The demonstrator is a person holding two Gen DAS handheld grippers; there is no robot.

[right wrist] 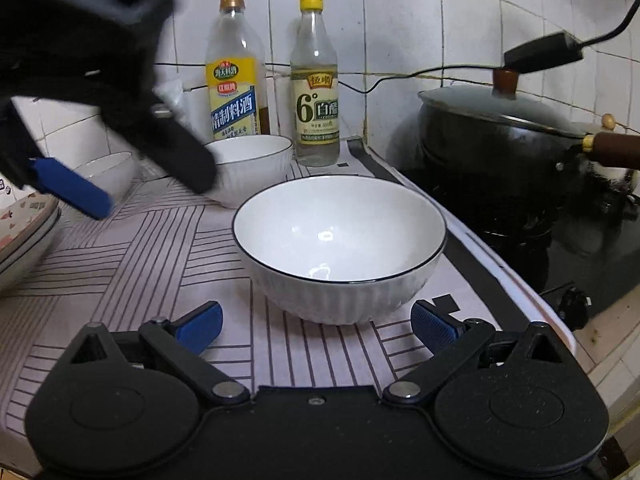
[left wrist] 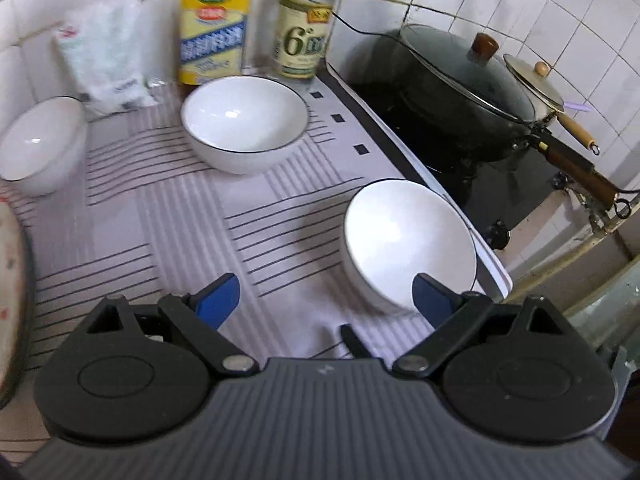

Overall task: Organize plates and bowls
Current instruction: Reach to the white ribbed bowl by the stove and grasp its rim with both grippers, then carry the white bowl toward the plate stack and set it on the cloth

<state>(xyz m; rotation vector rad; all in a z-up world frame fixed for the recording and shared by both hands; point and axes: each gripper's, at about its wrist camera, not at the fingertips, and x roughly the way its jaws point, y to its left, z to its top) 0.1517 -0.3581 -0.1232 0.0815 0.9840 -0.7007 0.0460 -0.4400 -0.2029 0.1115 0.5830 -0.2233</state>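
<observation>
The striped grey-and-white cloth (left wrist: 168,220) covers the counter, its near part hidden under both tools. At the right, the black lidded wok (left wrist: 452,92) sits on the dark stove, and the small pan lid (left wrist: 532,80) behind it is only partly in view. Three white ceramic bowls with thin dark rims stand on the cloth: the near bowl (right wrist: 340,240) at the right edge of the cloth, the middle bowl (left wrist: 244,120) farther back, and a far-left bowl (left wrist: 40,144) blurred and cut at the frame's edge. A patterned plate (right wrist: 24,236) at the left is mostly cropped. The yellow-labelled bottle (right wrist: 234,76) and the clear vinegar bottle (right wrist: 315,84) stand against the tiles (their tops are cut off in the left view). The left gripper (left wrist: 325,300) is spread wide, empty, its right finger overlapping the near bowl's rim in the picture. The right gripper (right wrist: 316,322) is likewise released, just short of that bowl.
</observation>
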